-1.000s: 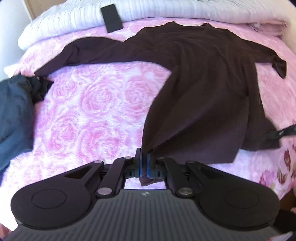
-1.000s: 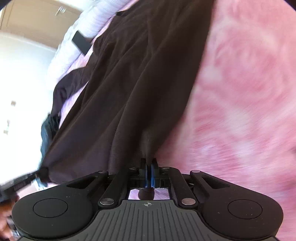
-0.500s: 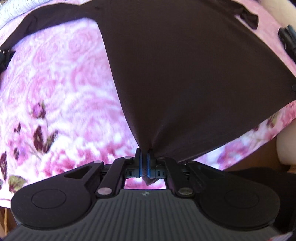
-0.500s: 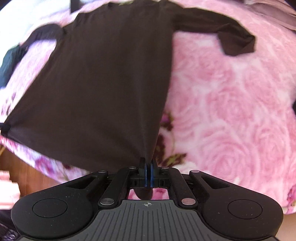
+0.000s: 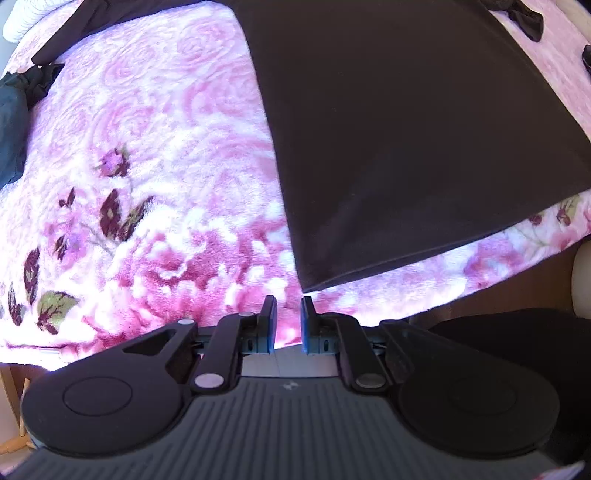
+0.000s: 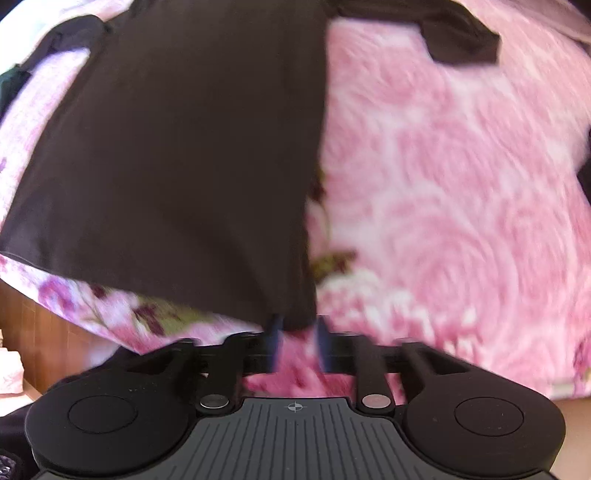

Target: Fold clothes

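A dark brown long-sleeved top (image 5: 388, 129) lies spread flat on a pink rose-patterned blanket (image 5: 155, 155). In the left wrist view its lower left hem corner ends just beyond my left gripper (image 5: 289, 306), which stands open and holds nothing. In the right wrist view the same top (image 6: 177, 155) fills the upper left, and its right sleeve (image 6: 461, 40) reaches out at the top. My right gripper (image 6: 297, 325) is open, with the lower right hem corner lying just at its fingertips. This view is motion-blurred.
Another dark blue-green garment (image 5: 11, 122) lies at the blanket's left edge. A white pillow or bedding (image 5: 18, 22) sits at the far left top. The bed's front edge drops to a wooden floor (image 6: 48, 339) below both grippers.
Both grippers held the top's hem corners, pulled it out flat toward the bed's front edge, and have now opened and let the corners go.
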Available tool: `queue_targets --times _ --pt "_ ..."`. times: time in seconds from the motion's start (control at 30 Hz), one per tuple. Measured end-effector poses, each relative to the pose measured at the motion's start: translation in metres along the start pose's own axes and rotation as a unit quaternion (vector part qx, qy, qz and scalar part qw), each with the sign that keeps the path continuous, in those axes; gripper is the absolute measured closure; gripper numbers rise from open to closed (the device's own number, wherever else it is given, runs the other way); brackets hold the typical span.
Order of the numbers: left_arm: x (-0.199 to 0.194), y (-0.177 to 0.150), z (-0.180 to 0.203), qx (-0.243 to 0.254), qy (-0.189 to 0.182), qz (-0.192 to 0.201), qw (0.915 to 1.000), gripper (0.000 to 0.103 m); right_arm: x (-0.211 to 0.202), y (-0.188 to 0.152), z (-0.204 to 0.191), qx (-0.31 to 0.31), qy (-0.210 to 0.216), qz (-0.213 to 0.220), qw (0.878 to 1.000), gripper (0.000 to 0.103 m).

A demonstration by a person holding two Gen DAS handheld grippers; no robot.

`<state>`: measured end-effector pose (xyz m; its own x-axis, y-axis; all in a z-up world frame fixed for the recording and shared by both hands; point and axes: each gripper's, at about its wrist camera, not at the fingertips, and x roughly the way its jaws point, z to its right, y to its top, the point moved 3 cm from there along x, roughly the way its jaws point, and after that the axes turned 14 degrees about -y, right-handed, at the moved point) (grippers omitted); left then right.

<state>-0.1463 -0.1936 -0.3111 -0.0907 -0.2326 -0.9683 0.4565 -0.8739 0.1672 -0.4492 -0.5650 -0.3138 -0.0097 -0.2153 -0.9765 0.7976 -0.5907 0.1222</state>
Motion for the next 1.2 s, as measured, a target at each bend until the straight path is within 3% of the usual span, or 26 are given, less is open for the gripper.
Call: queue_targets --times 0.1,0.27,0.4,0.57,0.67,0.77,0.97,1.13,1.2 --pt "-0.006 0.009 0.016 0.02 -0.011 0.01 0.9997 0.091 0.002 -0.007 0.01 0.036 0.016 -0.006 0.999 0.049" --pt "-0.002 0.052 0.054 0.082 -0.044 0.032 0.9951 0.083 0.014 0.018 0.016 0.082 0.051 0.022 0.995 0.049" --pt "0.021 0.094 0.081 0.123 -0.088 0.051 0.9873 0.082 0.023 0.037 0.022 0.119 0.079 0.043 0.989 0.049" --pt "0.06 0.131 0.103 0.164 -0.109 0.035 0.9798 0.082 0.035 0.062 0.029 0.164 0.113 0.071 0.977 0.049" --pt "0.081 0.139 0.107 0.185 -0.113 -0.002 0.9761 0.082 0.05 0.078 0.023 0.142 0.094 0.042 0.984 0.05" --pt "0.075 0.149 0.106 0.187 -0.118 -0.003 0.9752 0.082 0.039 0.09 0.022 0.105 0.048 0.042 0.992 0.049" --pt "0.055 0.199 0.13 0.198 -0.115 0.035 0.9728 0.08 0.017 0.131 0.094 0.2 0.025 0.096 0.975 0.049" --pt "0.05 0.237 0.171 0.195 -0.108 0.068 0.9724 0.077 0.044 0.197 0.176 0.264 0.011 0.135 0.955 0.049" --pt "0.057 0.243 0.185 0.173 -0.1 0.07 0.9774 0.077 0.065 0.227 0.207 0.266 -0.005 0.148 0.953 0.049"
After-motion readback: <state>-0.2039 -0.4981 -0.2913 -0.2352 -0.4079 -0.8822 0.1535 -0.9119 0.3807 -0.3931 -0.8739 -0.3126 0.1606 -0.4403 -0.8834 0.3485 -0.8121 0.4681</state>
